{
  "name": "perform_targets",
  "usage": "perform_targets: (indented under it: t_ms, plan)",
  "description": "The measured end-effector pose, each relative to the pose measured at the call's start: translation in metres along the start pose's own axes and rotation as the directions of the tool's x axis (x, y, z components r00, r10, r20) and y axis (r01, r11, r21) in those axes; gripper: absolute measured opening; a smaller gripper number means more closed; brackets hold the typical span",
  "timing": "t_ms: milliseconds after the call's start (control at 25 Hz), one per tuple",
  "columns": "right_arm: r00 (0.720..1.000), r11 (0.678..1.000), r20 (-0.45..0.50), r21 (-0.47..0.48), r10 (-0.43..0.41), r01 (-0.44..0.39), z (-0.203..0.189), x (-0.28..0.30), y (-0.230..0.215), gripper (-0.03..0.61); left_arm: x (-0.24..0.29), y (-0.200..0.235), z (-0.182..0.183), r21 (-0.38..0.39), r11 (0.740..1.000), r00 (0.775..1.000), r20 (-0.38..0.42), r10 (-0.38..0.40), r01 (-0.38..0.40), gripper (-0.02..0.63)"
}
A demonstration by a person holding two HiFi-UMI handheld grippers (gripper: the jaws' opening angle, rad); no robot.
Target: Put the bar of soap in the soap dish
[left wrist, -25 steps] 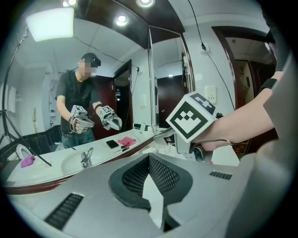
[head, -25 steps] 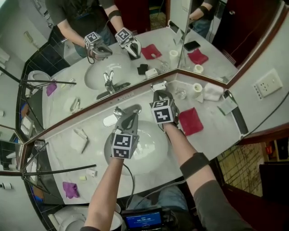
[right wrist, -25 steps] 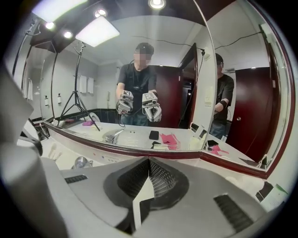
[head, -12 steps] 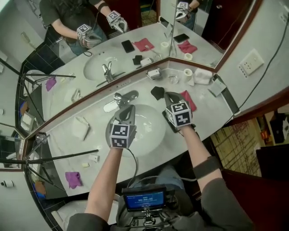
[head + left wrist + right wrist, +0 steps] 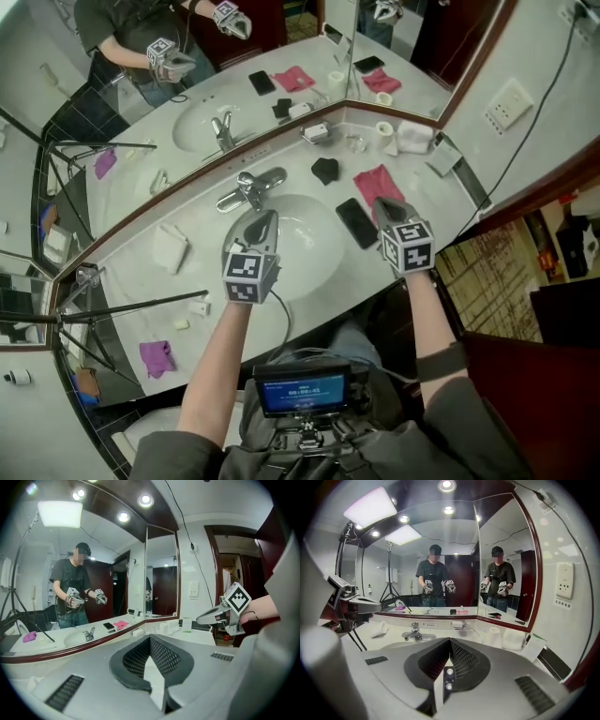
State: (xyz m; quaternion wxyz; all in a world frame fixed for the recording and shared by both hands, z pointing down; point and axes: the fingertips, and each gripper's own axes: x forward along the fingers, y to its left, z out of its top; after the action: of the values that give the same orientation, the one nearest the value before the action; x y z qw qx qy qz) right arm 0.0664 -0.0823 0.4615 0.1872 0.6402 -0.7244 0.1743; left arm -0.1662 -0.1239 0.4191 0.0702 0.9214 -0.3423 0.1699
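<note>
Apparently, white soap bar (image 5: 457, 623) seen lying in soap dish (image 5: 319, 135), at back corner of counter (image 5: 131, 281) against mirror (image 5: 234, 84). Paper roll (image 5: 384, 128) and white towel (image 5: 413, 138) set right of dish. Black object (image 5: 324, 170), red cloth (image 5: 377, 181), phone (image 5: 356, 222) laid between dish and right gripper (image 5: 383, 203). Right gripper held above counter beside phone, jaws closed, nothing grasped. Left gripper (image 5: 264, 217) held over sink basin (image 5: 305, 246), pointed toward faucet (image 5: 251, 190), jaws closed, empty.

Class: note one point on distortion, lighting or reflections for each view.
Head view: wide lens bows the counter, and the mirror doubles the scene. Left gripper view: fisheye circle with dark corners; ceiling spotlight glares. Right gripper view: same fisheye; bright light panel overhead.
</note>
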Motion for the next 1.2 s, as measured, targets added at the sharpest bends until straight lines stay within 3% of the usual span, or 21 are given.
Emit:
perform_targets:
  t_ms: [520, 1000, 1200]
  plan:
    - [0.999, 0.997, -0.011, 0.066, -0.035, 0.035, -0.036, -0.049, -0.004, 0.018, -0.025, -0.011, -0.011, -0.025, 1.0, 1.0, -0.001, -0.018, 0.018, 0.0]
    - [0.999, 0.996, -0.02, 0.084, -0.037, 0.039, -0.049, -0.058, -0.009, 0.02, -0.011, -0.018, 0.0, 0.021, 1.0, 1.0, 0.002, -0.021, 0.021, 0.002]
    - [0.999, 0.995, -0.022, 0.09, -0.034, 0.036, -0.054, -0.059, -0.004, 0.02, 0.009, -0.022, -0.003, 0.096, 0.992, 0.994, -0.078, -0.074, 0.081, 0.105]
